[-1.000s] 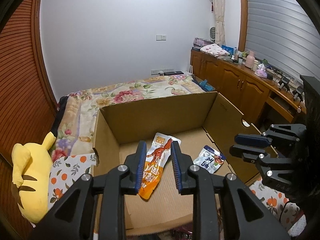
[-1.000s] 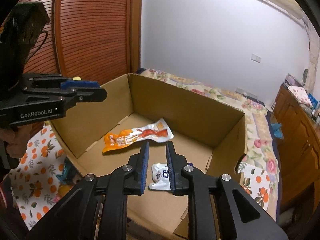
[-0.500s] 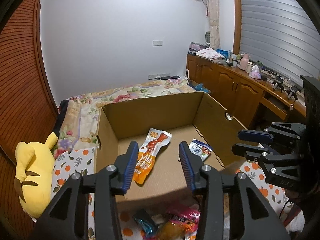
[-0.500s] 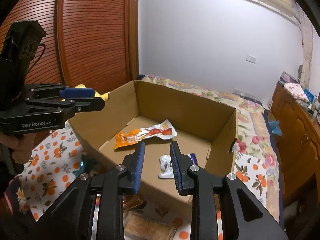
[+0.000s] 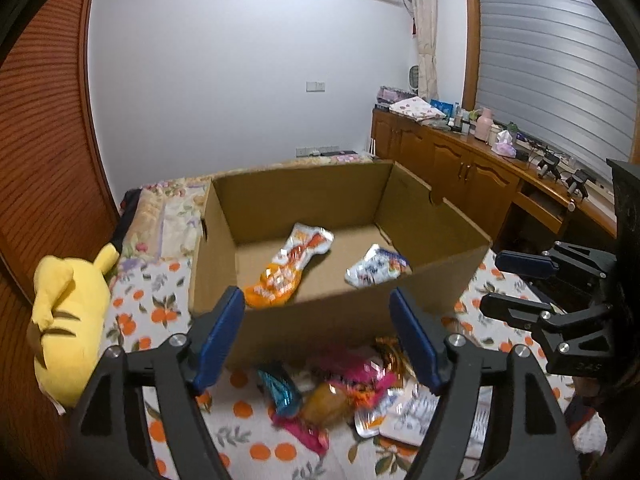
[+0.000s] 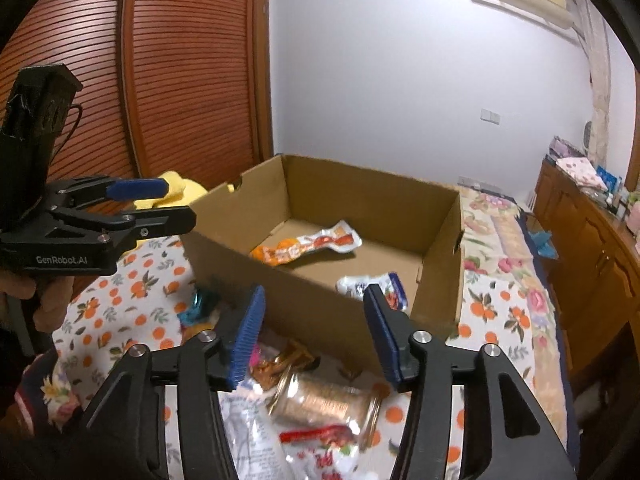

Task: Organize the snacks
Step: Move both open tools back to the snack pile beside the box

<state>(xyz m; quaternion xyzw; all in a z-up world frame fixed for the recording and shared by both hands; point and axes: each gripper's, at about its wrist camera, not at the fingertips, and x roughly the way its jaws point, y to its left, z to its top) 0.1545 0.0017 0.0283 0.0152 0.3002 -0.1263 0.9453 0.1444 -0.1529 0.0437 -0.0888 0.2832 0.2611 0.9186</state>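
An open cardboard box [image 5: 224, 280] [image 6: 440, 280] stands on the bed. Inside lie an orange-and-white snack packet [image 5: 288, 272] [image 6: 304, 248] and a small white-and-blue packet [image 5: 376, 268] [image 6: 368, 284]. A loose pile of snacks [image 5: 340, 392] [image 6: 320, 404] lies on the orange-print cloth in front of the box. My left gripper [image 5: 318, 336] is open and empty above the pile, before the box's near wall. My right gripper [image 6: 316, 332] is open and empty over the pile's right part. Each gripper shows in the other's view: the right one [image 5: 520, 284], the left one [image 6: 152, 204].
A yellow plush toy [image 5: 68, 320] lies left of the box. A wooden slatted wardrobe [image 6: 180, 80] stands at the left, wooden cabinets [image 5: 460, 172] with clutter at the right. The floral bedspread [image 6: 500, 232] runs behind and beside the box.
Both grippers have pulled back out of the box toward me and opened wide. The snack pile in front of the box has come into view.
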